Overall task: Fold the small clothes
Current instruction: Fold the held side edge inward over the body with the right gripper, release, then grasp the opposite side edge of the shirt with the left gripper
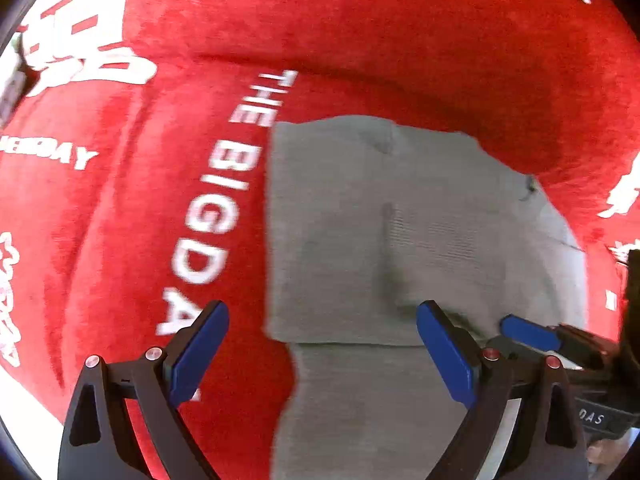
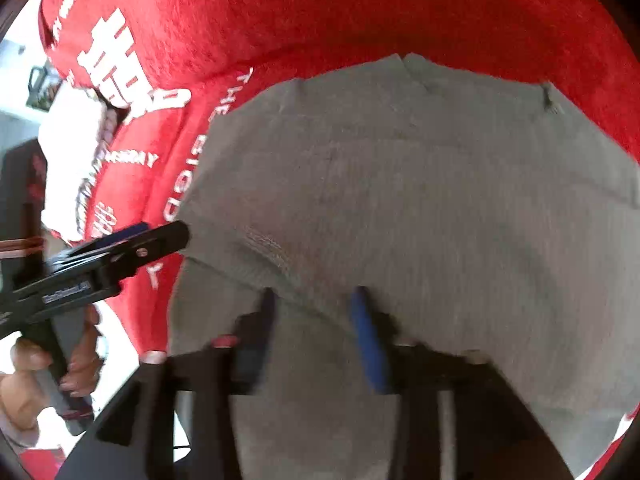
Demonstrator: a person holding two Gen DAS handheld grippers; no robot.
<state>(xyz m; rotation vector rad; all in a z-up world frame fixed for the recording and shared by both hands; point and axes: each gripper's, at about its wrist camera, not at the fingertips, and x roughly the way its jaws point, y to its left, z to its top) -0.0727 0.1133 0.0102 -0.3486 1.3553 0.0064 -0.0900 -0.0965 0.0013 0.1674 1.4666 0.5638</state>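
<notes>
A small grey knitted garment [image 1: 384,240] lay on a red plush cloth [image 1: 360,32], roughly in the middle of it. The knit had a fine ribbed texture and a soft, matte look. Its upper part was a broad squarish panel with a straight left edge, and one layer was folded over another, leaving a level fold line low in the left wrist view. In the right wrist view the fold showed as a thick, rounded, stitched hem running on a slant across the grey fabric.

The red cloth was fuzzy, like velvet or towelling, with soft ridges and creases. It carried bold white printed lettering [image 1: 212,216] beside the garment's left edge, with more white characters further off.

The left gripper [image 1: 322,336] was black hard plastic with flat blue pads and small round silver and red screw heads. Its jaws stood wide apart, gripping nothing; one pad hung over the red cloth, the other over the grey knit.

The right gripper [image 2: 316,332] was blurred. Its jaws stood partly apart over the grey fabric near the hem, and no cloth was pinched between them.

A person's hand [image 2: 52,364] held the left gripper's dark handle at the edge of the right wrist view.
</notes>
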